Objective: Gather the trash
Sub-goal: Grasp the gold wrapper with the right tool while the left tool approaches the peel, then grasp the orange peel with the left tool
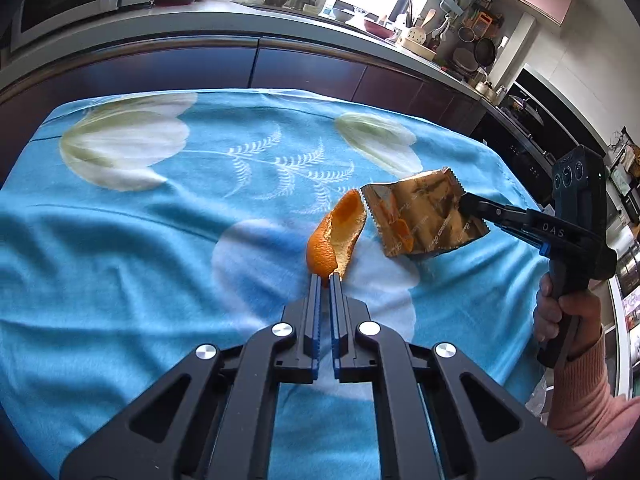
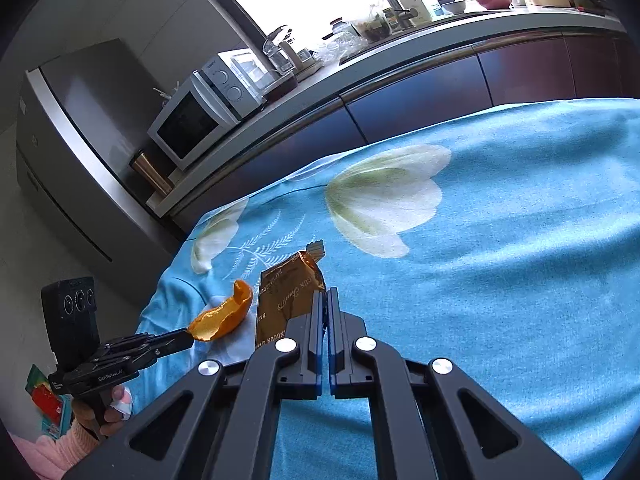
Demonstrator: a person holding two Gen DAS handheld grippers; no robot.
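The left gripper (image 1: 325, 277) pinches the near tip of the peel (image 1: 338, 236); its long axis runs away from the fingers, over the cloth-covered surface (image 1: 120, 240). The right gripper (image 2: 327, 292) pinches one edge of the wrapper (image 1: 424, 216), just beside the peel. Both items look light. The peel is likely soft and tearable; the wrapper is crinkly, probably slippery. Grip edges.

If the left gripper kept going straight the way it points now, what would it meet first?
Probably the blue cloth just beyond the orange peel that the left gripper already holds. The wrapper sits slightly right of that line, though depth is unclear.
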